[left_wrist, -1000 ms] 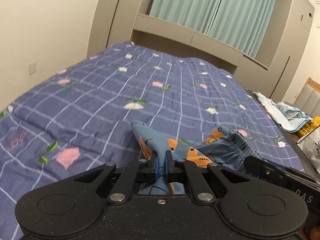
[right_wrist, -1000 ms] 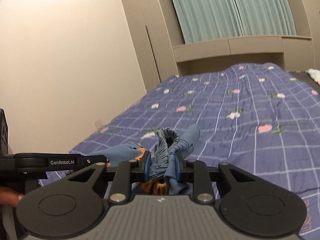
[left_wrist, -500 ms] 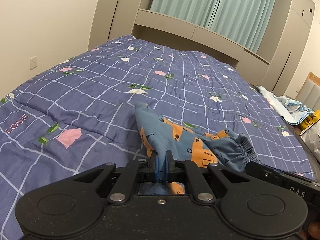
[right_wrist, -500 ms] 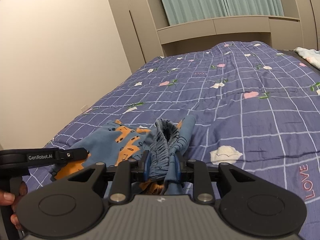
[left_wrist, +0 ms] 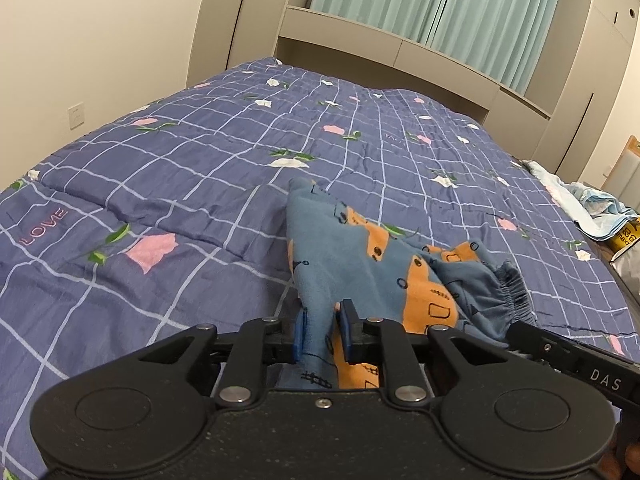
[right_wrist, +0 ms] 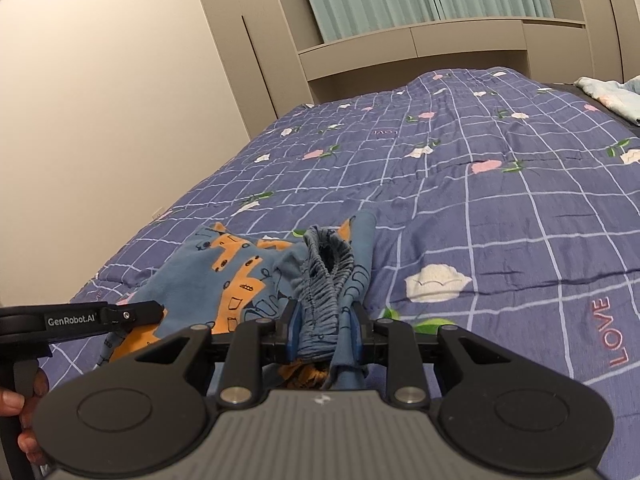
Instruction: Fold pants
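Small blue pants [left_wrist: 360, 256] with orange truck prints lie bunched on the bed, also in the right wrist view [right_wrist: 240, 268]. My left gripper [left_wrist: 322, 334] is shut on a fold of the blue leg fabric, jaws a finger's width apart around the cloth. My right gripper [right_wrist: 326, 334] is shut on the gathered elastic waistband [right_wrist: 328, 272]. Both hold the cloth low over the quilt. The right gripper's arm shows at the left wrist view's right edge [left_wrist: 576, 356], the left gripper's at the right wrist view's left edge [right_wrist: 76, 318].
A purple checked quilt [left_wrist: 200, 168] with flowers covers the bed. A beige wall runs along the left, cabinets and teal curtains [left_wrist: 440, 12] at the head. Crumpled light-blue cloth [left_wrist: 592, 208] and a yellow packet [left_wrist: 624, 236] lie at the right bedside.
Both grippers have come down toward the quilt with the pants, which now spread flatter on the bed. The left jaws stand slightly wider around the cloth.
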The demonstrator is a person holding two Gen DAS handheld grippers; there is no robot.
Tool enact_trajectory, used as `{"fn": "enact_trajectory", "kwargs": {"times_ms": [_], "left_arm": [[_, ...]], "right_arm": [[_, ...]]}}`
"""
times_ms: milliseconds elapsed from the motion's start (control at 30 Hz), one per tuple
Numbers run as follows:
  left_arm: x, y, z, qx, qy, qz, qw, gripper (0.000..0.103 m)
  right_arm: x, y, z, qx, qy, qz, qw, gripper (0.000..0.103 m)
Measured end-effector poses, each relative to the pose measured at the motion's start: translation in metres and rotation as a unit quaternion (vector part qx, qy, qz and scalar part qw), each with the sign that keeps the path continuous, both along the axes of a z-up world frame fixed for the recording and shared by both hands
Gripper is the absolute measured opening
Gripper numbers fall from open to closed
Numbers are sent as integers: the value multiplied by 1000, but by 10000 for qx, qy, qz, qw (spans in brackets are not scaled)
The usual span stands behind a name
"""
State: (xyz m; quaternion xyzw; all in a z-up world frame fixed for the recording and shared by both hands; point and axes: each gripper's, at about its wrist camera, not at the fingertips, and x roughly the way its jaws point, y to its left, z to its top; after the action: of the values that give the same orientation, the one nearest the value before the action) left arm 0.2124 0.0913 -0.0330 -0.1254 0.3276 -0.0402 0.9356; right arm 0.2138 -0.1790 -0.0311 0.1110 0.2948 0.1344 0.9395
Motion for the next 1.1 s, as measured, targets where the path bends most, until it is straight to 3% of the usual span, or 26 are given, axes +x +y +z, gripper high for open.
{"fn": "enact_trajectory", "kwargs": {"times_ms": [200, 267, 400, 567, 767, 967, 1100], "left_arm": [[-5, 0, -1, 38, 34, 31, 10000, 28], [-6, 0, -1, 65, 71, 44, 9999, 37], [-11, -1, -3, 130, 130, 95, 9998, 48], [-19, -2, -2, 202, 114, 180, 9996, 70], [-28, -1, 6, 224, -9, 317, 9992, 92], [-40, -5, 17, 344, -176, 356, 9986, 101], [-50, -8, 24, 448, -332, 389, 9977, 102]], "right_arm": [[-4, -5, -4, 10, 81, -102, 9999, 39], [-5, -7, -5, 21, 96, -131, 9999, 45], [-9, -10, -5, 36, 90, -178, 9998, 53], [-15, -11, -2, -27, 9, -217, 9998, 76], [-25, -11, 7, -119, -225, -252, 9994, 92], [-34, -13, 18, -146, -467, -297, 9984, 102], [-43, -14, 25, -205, -635, -323, 9972, 103]]}}
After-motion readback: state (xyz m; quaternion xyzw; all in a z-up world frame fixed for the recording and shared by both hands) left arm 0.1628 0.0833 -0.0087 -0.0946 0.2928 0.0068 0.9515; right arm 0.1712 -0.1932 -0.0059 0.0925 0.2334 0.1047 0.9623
